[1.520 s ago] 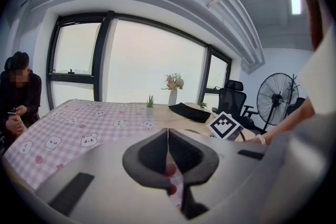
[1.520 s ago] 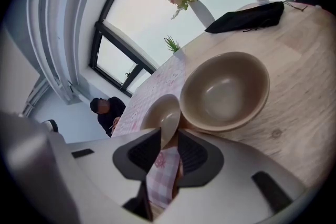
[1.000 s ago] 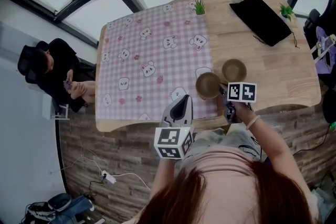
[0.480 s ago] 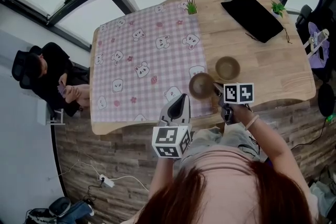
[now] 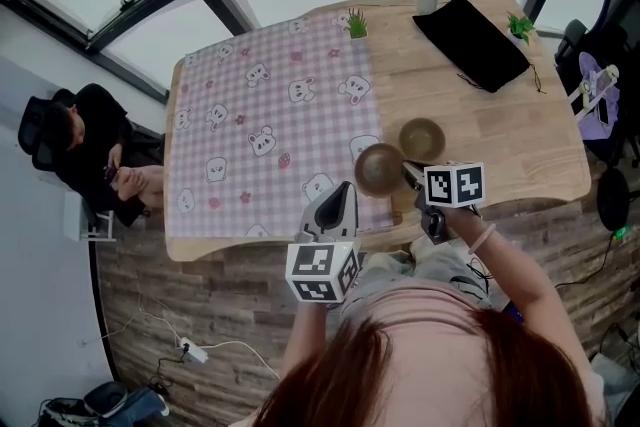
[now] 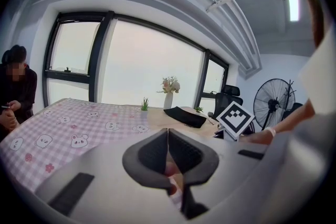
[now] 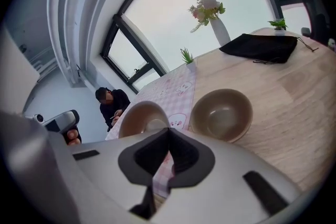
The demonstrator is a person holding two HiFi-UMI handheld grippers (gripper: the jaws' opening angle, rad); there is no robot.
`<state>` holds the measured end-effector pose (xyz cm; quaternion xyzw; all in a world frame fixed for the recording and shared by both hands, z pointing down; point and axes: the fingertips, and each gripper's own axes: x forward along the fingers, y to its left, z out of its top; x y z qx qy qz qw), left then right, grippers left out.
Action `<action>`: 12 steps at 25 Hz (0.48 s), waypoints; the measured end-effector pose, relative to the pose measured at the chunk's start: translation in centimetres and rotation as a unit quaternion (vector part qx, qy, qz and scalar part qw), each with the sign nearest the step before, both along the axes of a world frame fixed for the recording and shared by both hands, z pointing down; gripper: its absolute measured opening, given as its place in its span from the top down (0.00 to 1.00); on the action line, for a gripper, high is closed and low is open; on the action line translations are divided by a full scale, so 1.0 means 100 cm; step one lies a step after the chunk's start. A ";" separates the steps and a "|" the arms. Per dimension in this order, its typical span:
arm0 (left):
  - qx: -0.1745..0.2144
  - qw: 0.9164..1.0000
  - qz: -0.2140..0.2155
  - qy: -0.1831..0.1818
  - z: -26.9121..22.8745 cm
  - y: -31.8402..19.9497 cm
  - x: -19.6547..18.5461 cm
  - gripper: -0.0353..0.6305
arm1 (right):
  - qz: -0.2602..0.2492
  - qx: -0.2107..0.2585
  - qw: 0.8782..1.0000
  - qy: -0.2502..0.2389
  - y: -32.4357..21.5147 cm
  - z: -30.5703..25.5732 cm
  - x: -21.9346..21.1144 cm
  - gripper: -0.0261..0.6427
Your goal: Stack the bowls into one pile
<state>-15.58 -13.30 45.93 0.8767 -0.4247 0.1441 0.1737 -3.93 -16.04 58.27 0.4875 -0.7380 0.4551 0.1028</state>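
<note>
1. So far, no pile: near bowl (image 5: 381, 168) and far bowl (image 5: 421, 139) side by side on the table (image 5: 520, 130).
2. Right gripper (image 7: 168, 131) closed, empty, tips by the near bowl's rim.
3. Left gripper (image 6: 167, 131) closed too, holding nothing.

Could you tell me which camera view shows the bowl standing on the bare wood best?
The right gripper view: the bowl sits close, its empty inside and whole rim plain, beside the other bowl. The head view shows it small from above, right of the tablecloth. The left gripper view does not show it.
</note>
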 end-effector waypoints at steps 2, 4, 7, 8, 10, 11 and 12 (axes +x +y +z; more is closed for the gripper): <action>0.000 1.000 -0.002 0.001 -0.002 -0.002 0.003 0.93 | -0.001 0.003 1.000 0.003 -0.003 -0.004 0.006 0.95; 0.001 1.000 -0.003 0.000 -0.004 -0.004 0.007 0.93 | -0.002 0.005 1.000 0.004 -0.006 -0.008 0.012 0.95; 0.002 1.000 -0.008 0.002 -0.007 -0.008 0.013 0.93 | -0.006 0.006 1.000 0.007 -0.008 -0.011 0.022 0.95; 0.002 1.000 -0.010 0.002 -0.008 -0.009 0.015 0.93 | -0.007 0.006 1.000 0.008 -0.009 -0.012 0.025 0.95; 0.002 1.000 -0.014 0.003 -0.010 -0.012 0.018 0.93 | -0.009 0.007 1.000 0.011 -0.012 -0.014 0.031 0.95; 0.001 1.000 -0.015 0.002 -0.010 -0.013 0.020 0.93 | -0.010 0.007 1.000 0.012 -0.013 -0.015 0.034 0.95; 0.001 1.000 -0.017 0.002 -0.010 -0.014 0.021 0.93 | -0.011 0.008 1.000 0.012 -0.014 -0.015 0.036 0.95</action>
